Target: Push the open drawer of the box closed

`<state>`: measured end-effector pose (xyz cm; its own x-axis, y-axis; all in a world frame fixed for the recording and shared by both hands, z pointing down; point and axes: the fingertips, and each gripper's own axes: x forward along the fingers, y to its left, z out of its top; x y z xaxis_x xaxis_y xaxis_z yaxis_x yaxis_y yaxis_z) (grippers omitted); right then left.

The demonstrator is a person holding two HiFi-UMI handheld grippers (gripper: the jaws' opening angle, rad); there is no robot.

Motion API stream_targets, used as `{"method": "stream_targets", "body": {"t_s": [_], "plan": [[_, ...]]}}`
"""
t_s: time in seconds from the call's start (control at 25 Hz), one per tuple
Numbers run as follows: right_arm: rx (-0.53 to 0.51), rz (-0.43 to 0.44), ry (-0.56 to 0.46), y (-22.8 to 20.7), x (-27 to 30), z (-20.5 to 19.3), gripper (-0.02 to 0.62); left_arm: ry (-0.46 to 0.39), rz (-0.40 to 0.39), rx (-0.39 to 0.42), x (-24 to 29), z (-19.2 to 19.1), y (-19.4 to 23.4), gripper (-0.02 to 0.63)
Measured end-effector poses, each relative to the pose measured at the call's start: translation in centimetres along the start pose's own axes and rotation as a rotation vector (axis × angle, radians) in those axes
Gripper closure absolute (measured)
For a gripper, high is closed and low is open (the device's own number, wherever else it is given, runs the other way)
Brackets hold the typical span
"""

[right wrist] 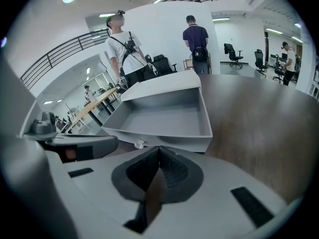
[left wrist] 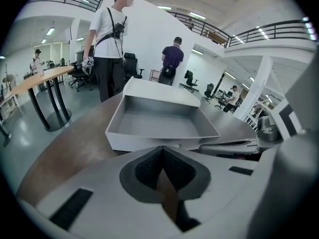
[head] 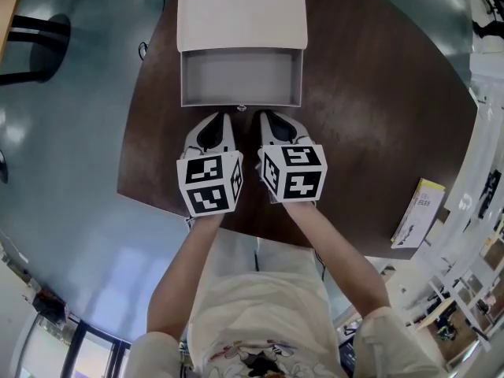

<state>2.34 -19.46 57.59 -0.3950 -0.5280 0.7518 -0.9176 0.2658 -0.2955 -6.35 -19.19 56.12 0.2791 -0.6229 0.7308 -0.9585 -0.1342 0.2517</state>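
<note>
A white box (head: 241, 17) sits at the far side of the round brown table (head: 370, 116). Its grey drawer (head: 241, 78) is pulled out toward me and is empty, with a small clear knob (head: 241, 107) on its front panel. My left gripper (head: 227, 116) and right gripper (head: 258, 116) lie side by side just short of that panel, tips almost at it. Both are shut with nothing between the jaws. The left gripper view shows the drawer (left wrist: 160, 124) right ahead of the left gripper (left wrist: 162, 148); the right gripper view shows the drawer (right wrist: 162, 118) and its knob (right wrist: 139, 144) ahead of the right gripper (right wrist: 158, 148).
A yellow and white booklet (head: 419, 212) lies beyond the table's right edge. Two people (left wrist: 109, 44) stand past the table's far side, near desks and office chairs (right wrist: 233, 54). A dark chair (head: 31, 42) stands on the floor at the left.
</note>
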Motion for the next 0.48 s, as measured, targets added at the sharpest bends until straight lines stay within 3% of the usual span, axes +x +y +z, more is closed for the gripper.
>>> {"method": "stream_targets", "body": {"t_s": [0.48], "plan": [[0.044,-0.019,-0.011,-0.4,0.6,0.84,0.589,0.004,-0.019,-0.004,1.06,0.79,0.32,0.6]]}}
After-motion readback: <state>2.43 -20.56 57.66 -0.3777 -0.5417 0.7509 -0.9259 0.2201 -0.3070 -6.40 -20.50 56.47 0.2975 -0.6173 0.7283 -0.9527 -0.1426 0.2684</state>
